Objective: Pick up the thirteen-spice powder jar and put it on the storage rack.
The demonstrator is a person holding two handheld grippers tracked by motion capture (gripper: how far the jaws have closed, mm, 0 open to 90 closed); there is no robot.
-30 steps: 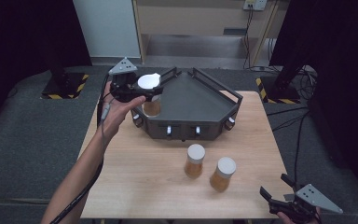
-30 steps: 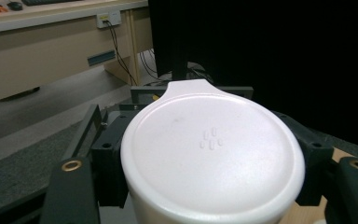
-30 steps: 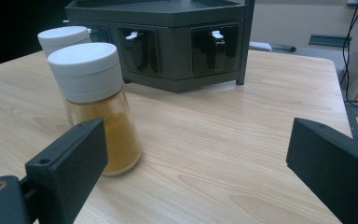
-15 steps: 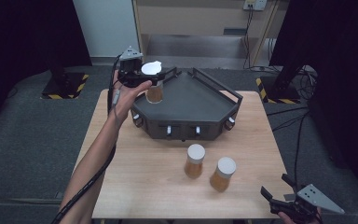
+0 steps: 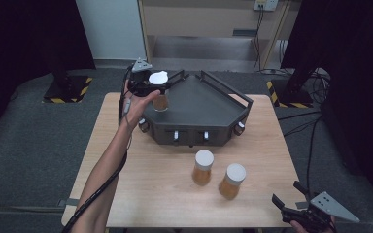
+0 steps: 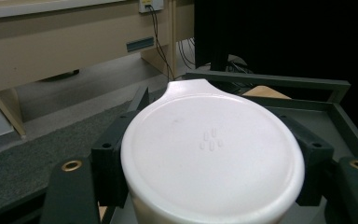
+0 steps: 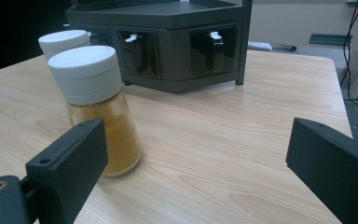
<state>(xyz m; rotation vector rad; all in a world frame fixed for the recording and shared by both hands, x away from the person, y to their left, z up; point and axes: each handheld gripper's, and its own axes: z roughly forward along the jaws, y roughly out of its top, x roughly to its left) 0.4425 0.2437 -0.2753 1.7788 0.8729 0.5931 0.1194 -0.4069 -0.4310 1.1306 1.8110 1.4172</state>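
My left gripper is shut on an amber spice jar with a white lid, held over the left rear corner of a dark angular rack. In the left gripper view the lid sits between the black fingers, with the rack's rail behind it. Two more white-lidded amber jars stand on the wooden table in front of the rack. My right gripper is open low at the table's near right corner, with the nearer jar just left of its jaws.
The rack's front face has small knobbed slots. A second jar stands behind the nearer one. Grey floor mats surround the table, and black curtains flank it. Cables trail on the floor at the right.
My left gripper has lifted the jar and carried it farther back and slightly right, over the rack's left rear corner. The right gripper has stayed put.
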